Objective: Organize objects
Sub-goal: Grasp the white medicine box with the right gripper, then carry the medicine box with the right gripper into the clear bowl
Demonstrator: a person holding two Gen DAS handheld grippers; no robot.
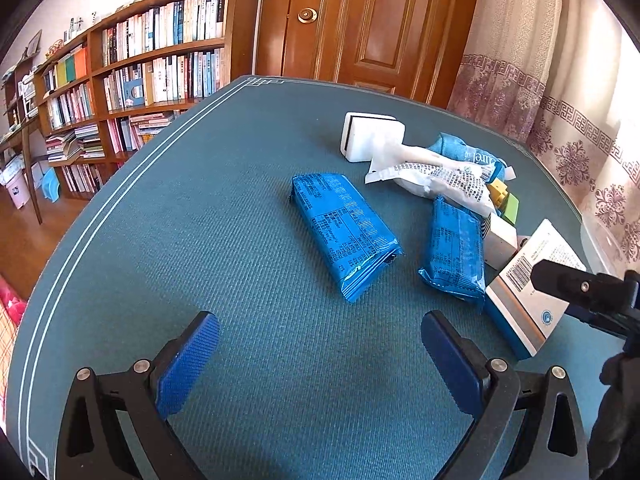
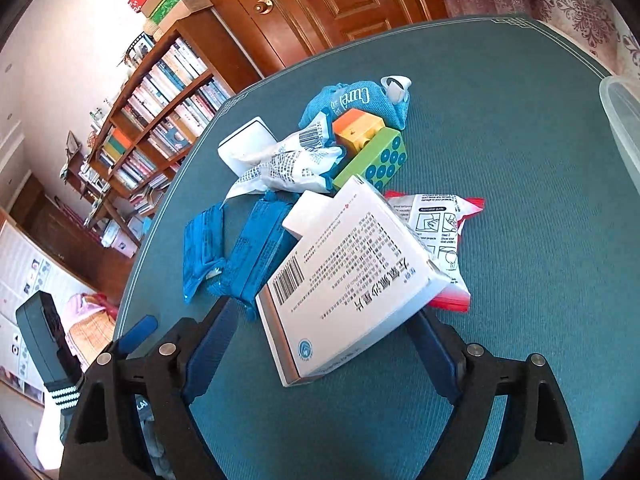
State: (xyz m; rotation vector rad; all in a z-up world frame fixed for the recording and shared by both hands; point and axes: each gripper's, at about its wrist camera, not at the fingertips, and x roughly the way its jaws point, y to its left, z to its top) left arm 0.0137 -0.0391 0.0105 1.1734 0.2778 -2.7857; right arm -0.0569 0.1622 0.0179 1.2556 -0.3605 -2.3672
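Note:
A pile of objects lies on the teal table mat point(image 1: 200, 220). Two blue foil packets point(image 1: 344, 232) point(image 1: 454, 250) lie in front of my left gripper point(image 1: 320, 344), which is open and empty above the mat. My right gripper point(image 2: 320, 324) has its jaws wide around a white medicine box point(image 2: 352, 276) that is tilted between the fingers; I cannot tell whether the pads touch it. The box also shows in the left wrist view point(image 1: 532, 280). Behind it lie a red-edged sachet point(image 2: 444, 232), a green and orange toy block point(image 2: 372, 148), a white printed packet point(image 2: 288, 164), a blue Curel pouch point(image 2: 352, 100) and a white box point(image 1: 370, 136).
A clear plastic container point(image 2: 624, 120) stands at the table's right edge. A bookshelf point(image 1: 152, 80) and a wooden door point(image 1: 368, 20) are beyond the table's far side. A curtain point(image 1: 580, 100) hangs on the right.

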